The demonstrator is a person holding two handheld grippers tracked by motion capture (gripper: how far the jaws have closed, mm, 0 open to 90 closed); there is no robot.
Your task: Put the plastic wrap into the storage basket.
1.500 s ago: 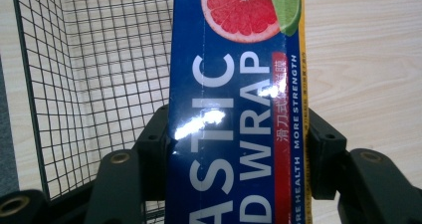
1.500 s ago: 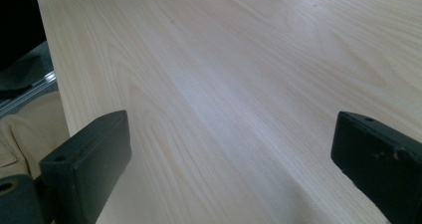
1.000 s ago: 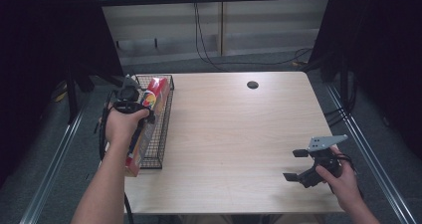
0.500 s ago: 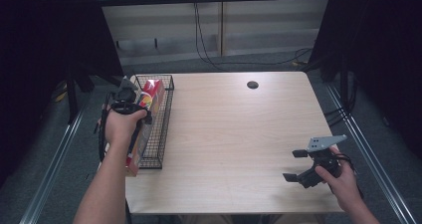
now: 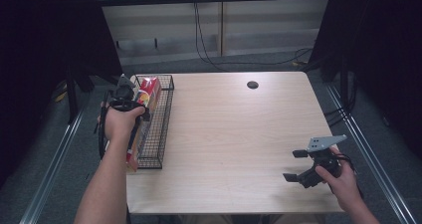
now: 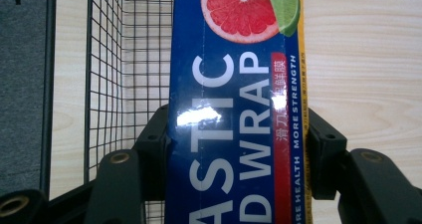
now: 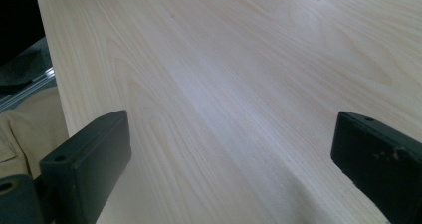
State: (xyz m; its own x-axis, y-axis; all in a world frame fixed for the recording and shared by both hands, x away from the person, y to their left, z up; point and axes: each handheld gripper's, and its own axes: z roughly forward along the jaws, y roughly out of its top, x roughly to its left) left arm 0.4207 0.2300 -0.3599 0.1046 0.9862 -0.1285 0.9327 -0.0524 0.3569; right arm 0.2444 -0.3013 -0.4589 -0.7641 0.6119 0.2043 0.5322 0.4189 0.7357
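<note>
Your left gripper has its jaws clamped on both sides of the plastic wrap box, holding it over the wire basket at the table's left edge, while your right gripper sits wide open, holding nothing, near the front right corner.

Your left gripper grips a plastic wrap box of glossy printed cardboard that throws bright glare off its blue face. Its jaws look like matt black plastic. The basket is thin dark wire mesh. The table is pale, smooth wood grain with a soft sheen.
</note>
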